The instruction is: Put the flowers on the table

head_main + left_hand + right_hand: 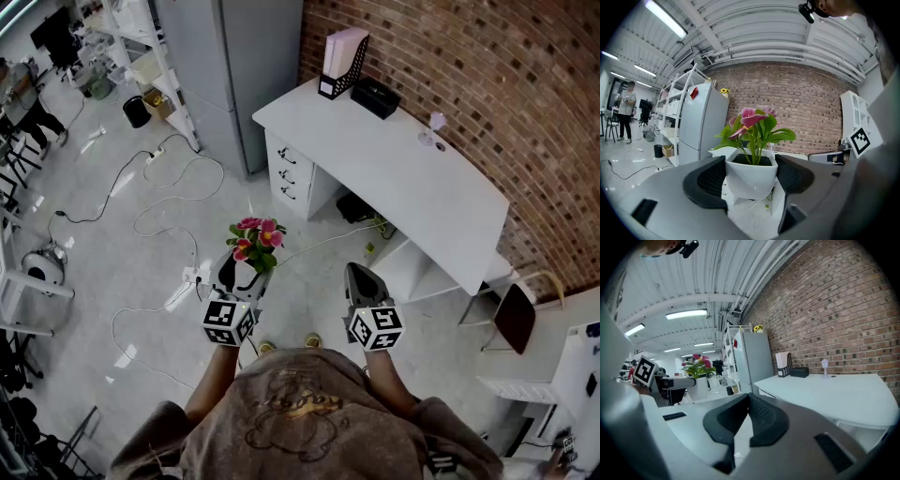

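left gripper [241,275] clamps the flower pot [751,179] upright, right gripper [747,414] closed on nothing; table [403,178] sits ahead-right, well apart, right-gripper side.

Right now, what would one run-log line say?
left gripper: shut on flower pot | right gripper: shut, empty | table: ahead, pot not yet on it

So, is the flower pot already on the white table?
No, the left gripper holds the flower pot above the floor, short of the white table.
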A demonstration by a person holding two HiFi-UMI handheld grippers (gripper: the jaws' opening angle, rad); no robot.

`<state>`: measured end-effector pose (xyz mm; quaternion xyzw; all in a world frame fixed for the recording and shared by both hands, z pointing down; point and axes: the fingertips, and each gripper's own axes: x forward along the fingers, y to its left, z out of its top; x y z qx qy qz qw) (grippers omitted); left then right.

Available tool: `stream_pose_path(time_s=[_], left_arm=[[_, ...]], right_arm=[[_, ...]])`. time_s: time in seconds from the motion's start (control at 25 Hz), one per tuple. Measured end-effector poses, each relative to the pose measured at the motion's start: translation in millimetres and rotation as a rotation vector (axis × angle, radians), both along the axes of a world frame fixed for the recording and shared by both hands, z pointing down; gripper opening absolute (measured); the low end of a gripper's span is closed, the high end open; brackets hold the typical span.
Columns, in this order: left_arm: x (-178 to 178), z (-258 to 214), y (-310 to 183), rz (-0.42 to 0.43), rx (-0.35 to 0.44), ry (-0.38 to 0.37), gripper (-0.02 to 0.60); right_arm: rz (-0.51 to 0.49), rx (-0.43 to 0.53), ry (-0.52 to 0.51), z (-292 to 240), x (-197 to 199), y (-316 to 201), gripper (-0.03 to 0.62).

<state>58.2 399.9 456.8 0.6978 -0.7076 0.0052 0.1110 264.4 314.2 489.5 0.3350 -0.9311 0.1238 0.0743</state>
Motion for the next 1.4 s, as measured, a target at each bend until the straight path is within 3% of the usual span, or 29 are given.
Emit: stream_pose_path(time_s=[0.4,0.92,1.4], left_arm=[[-9.7,3.8,8.3,-0.004,-0.004,0.013,0.347],[-47.6,13.1,24.2,0.065,0.013,0.012,0.347],[-71.0,24.1,1.0,0.086,0.009,0.019,0.347]], right_arm=[[-0.012,-0.01,-0.005,2.8,-15.9,5.5,0.002],[0.02,-0.012,0.02,14.0,-50.2,35.9,0.005],[0.044,-0.018,0.017,19.6,-70.7,20.6,0.005]])
